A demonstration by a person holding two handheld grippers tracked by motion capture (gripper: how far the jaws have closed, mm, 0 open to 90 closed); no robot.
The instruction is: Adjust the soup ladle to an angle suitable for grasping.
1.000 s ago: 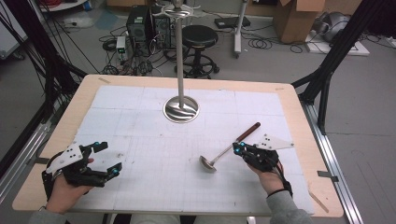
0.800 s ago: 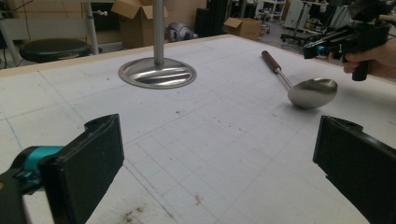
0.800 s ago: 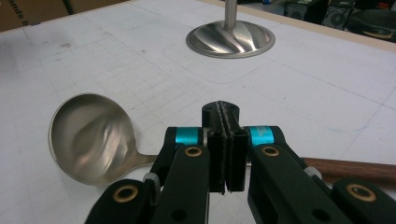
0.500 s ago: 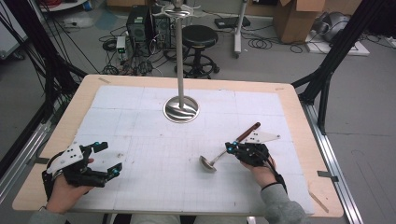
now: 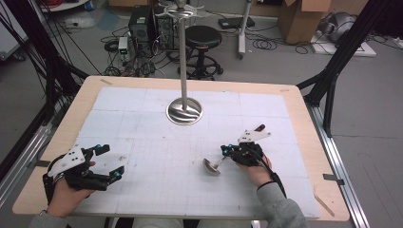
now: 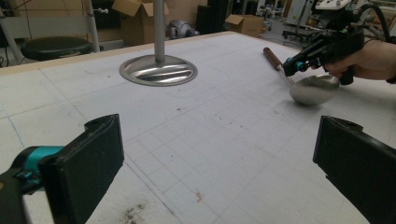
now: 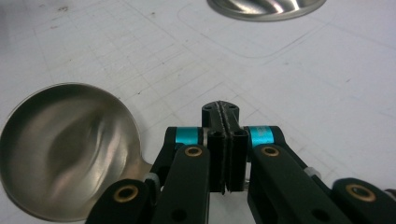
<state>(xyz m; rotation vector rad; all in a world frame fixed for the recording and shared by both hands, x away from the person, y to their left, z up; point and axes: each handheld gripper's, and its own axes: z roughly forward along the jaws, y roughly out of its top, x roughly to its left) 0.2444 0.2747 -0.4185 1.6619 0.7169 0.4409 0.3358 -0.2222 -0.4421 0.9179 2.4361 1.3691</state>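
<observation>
Nearest the person, the left gripper [image 5: 106, 162] rests wide apart on the white mat [image 5: 157, 190]; across it, the right gripper [image 7: 225, 122] is clenched empty just above the ladle [image 5: 215, 164]; beyond stands a steel stand [image 5: 184, 110]

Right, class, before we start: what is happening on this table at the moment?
A person holds a gripper in each hand. The right gripper, jaws pressed together, sits over the handle of a metal ladle lying on the white mat; whether it pinches the handle is hidden. The left gripper rests open, apart from everything. A metal stand rises mid-table.
</observation>
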